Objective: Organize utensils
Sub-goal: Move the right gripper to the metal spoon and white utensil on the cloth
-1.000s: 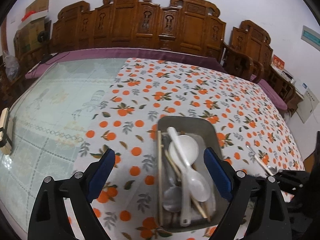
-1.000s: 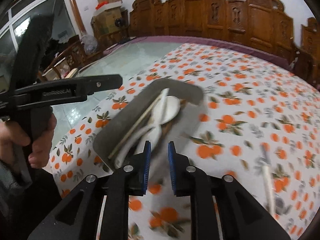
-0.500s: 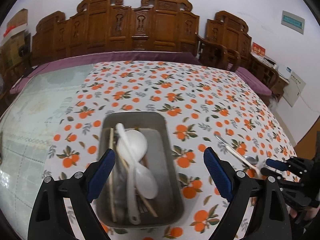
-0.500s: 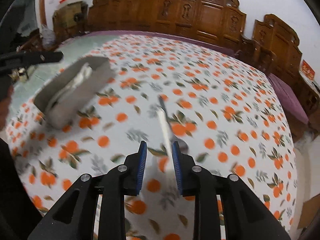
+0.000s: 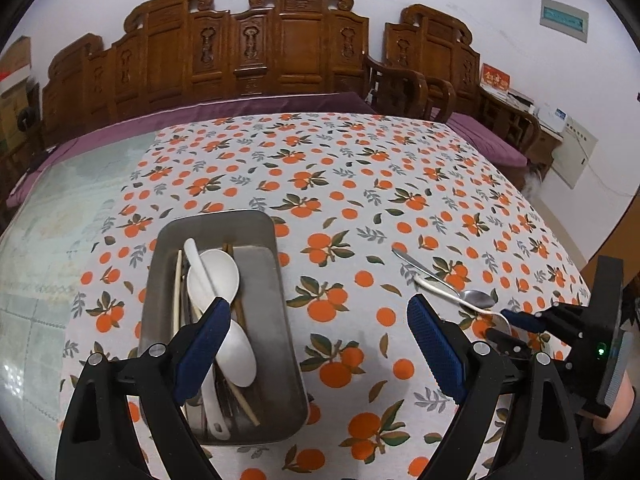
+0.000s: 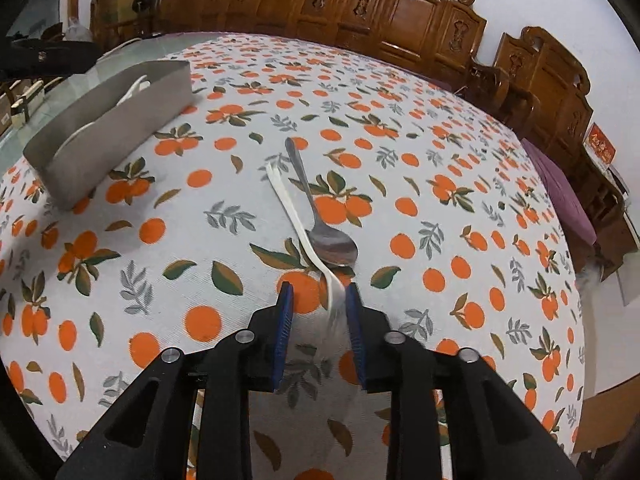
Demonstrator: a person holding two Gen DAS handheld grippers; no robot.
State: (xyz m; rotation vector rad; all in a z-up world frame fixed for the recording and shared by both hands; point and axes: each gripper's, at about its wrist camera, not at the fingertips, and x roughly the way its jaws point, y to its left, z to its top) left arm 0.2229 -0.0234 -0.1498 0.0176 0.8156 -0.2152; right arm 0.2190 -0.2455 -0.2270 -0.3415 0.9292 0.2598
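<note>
In the left wrist view: left gripper (image 5: pixel 318 322) spread wide and holding nothing, hanging above the near end of the metal tray (image 5: pixel 276 344). Inside the tray, white spoons (image 5: pixel 214 276) and chopsticks (image 5: pixel 176 292) lying lengthwise along the tray. Off to the right on the orange-print tablecloth (image 5: pixel 340 184), well apart from these jaws, a steel spoon (image 5: pixel 444 280) and a white spoon (image 5: pixel 460 300) side by side, handles running away up-left, bowls near the right gripper (image 5: pixel 506 326). Plainly nearer the right hand than the left.

In the right wrist view: right gripper (image 6: pixel 319 312) just opened a little, now standing narrowly apart and astride the near end of the white spoon (image 6: pixel 292 208); right pad just beside it, contact not certain, no squeeze evident. Long axis of that spoon straight ahead from the jaws, slightly leftward, handle tip at the far end. Steel spoon (image 6: pixel 316 216) just right of it, touching or nearly so, bowl toward the gripper, handle pointing away. Tray (image 6: pixel 132 120) far left, well apart. Likely next: closing on the white spoon alone, with a risk of catching the steel bowl.
</note>
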